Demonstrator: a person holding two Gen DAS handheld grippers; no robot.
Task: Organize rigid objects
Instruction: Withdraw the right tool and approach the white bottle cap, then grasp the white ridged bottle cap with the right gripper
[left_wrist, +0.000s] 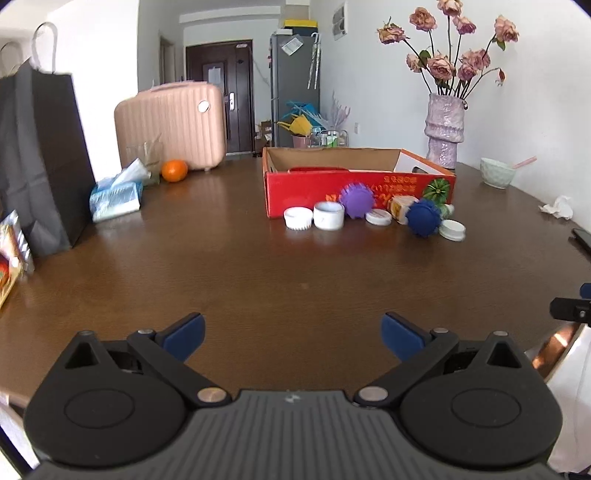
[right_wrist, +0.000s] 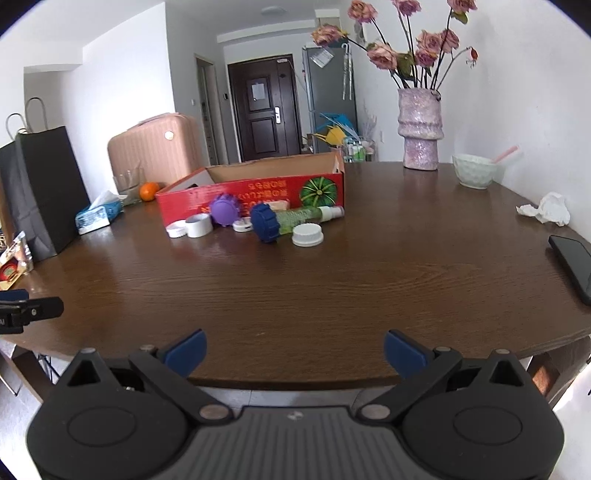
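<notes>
Though cluttered, brown wooden table.

**Both grippers wide open, holding nothing**

The left gripper hovers at the near side, its 2 blue-padded fingers spread far apart. The right gripper sits level beside it, its fingers equally spread and empty.
</notes>
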